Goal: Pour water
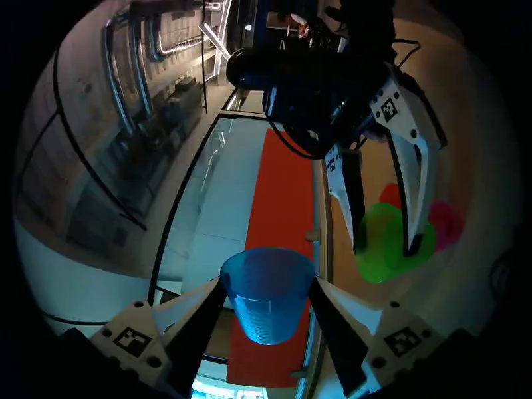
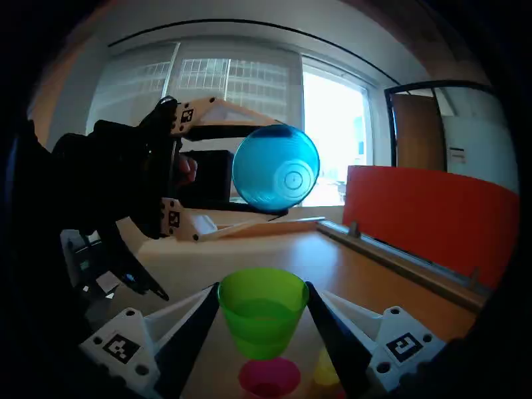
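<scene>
Working above a wooden tabletop (image 2: 346, 266). Nearest, clamping the right tongs (image 2: 263, 287) on an upright green cup (image 2: 263, 322), just over a pink cup (image 2: 269, 380). Farther off, clamping the left tongs (image 1: 267, 282) on a blue cup (image 1: 267, 302), raised, tipped sideways. Backing onto a bright window (image 2: 332, 133).

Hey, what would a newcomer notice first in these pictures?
The bright blue cup gripped in the left claw; in the right gripper view it is tipped sideways, base toward the camera. Lower in that view, the right claw holds a green cup over a pink cup on the table, with a red partition at the right.
</scene>
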### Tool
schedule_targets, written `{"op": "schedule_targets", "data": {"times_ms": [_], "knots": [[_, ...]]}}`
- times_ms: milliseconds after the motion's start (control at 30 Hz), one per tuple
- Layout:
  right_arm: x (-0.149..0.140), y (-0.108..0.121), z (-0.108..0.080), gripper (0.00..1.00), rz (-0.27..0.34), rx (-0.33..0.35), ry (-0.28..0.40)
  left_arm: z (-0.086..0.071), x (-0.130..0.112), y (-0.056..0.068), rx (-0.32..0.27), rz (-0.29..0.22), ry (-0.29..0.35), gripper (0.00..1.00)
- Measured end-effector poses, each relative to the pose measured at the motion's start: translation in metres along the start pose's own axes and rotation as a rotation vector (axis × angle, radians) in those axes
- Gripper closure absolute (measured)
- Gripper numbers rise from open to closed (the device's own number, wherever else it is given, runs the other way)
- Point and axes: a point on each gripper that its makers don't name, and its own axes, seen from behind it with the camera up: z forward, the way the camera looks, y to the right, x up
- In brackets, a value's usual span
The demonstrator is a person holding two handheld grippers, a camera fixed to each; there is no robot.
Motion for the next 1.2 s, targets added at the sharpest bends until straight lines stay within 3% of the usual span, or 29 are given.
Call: {"op": "schedule_targets", "data": {"times_ms": [833,1200], "knots": [[0.007,-0.004,0.000,0.06,-0.010,-0.007,0.021,-0.008,-0.016,-0.003,0.006,-0.351,-0.035,0.15],[0.014,-0.005,-0.001,0.06,-0.013,-0.012,0.034,-0.009,-0.023,-0.002,0.002,-0.475,-0.052,0.16]]}}
